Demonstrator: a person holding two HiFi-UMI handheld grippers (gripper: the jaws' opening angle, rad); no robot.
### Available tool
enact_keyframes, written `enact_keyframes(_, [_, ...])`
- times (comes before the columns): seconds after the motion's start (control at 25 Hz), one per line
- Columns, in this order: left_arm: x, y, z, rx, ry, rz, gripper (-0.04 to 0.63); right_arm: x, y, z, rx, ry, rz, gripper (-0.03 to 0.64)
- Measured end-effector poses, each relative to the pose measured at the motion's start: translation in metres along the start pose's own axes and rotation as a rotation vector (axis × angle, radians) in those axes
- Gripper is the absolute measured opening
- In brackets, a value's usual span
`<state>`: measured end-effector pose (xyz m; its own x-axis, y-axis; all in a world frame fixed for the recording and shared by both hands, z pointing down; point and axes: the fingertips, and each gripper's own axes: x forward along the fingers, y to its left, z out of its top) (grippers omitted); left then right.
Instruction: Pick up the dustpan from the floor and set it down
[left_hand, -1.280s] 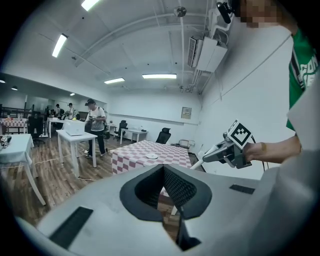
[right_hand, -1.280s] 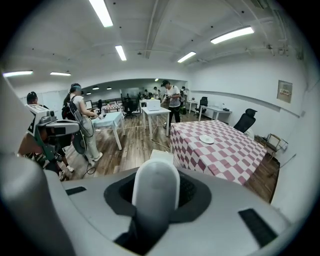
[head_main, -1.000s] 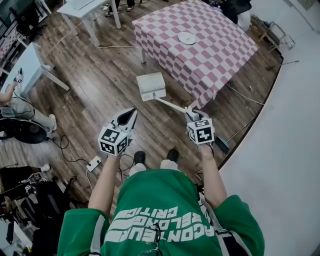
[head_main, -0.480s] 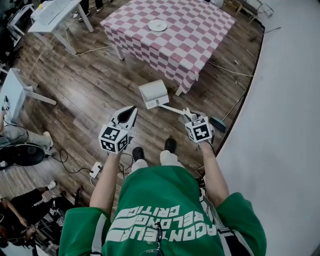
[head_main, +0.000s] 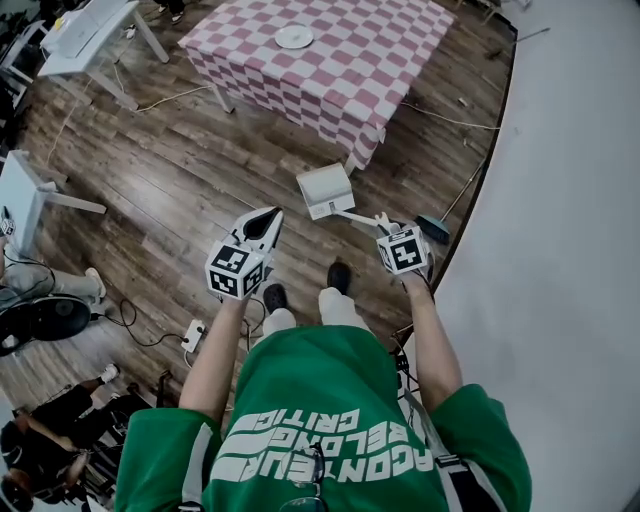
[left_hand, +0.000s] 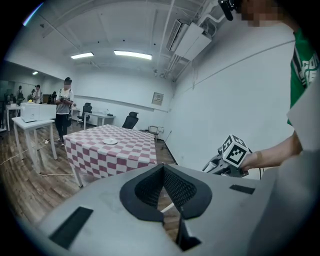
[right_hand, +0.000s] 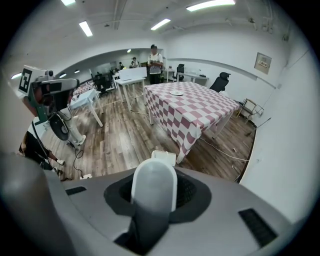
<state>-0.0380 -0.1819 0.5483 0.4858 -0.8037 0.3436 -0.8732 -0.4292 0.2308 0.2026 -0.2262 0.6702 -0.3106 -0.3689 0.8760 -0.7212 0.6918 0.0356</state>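
The white dustpan (head_main: 326, 190) is just beside the near corner of the checkered desk (head_main: 340, 70), its handle (right_hand: 154, 190) clamped in the right claw (head_main: 385, 224). The left claw (head_main: 268, 215), farther from that desk, is closed and empty.

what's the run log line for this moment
right gripper: shut on dustpan handle | left gripper: shut, empty | pan: near checkered table corner | floor contact: cannot tell

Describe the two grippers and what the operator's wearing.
The left gripper and right gripper each have a light grey body, black ribbed jaw pads and a white cube with black square markers. The person wears a green short-sleeved T-shirt with white lettering, and black shoes.
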Motion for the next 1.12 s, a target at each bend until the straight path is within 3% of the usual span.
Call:
enact_keyframes(0.6, [0.006,0.006,-0.033,-0.046,0.067,0.027,0.002,0.055,-0.008,-0.02,0.051,0.091,0.018,0.109])
enact_keyframes(1.12, [-0.003,0.027,-0.056,-0.088,0.103,0.084,0.002,0.122,-0.005,-0.017,0.027,0.177,0.029,0.109])
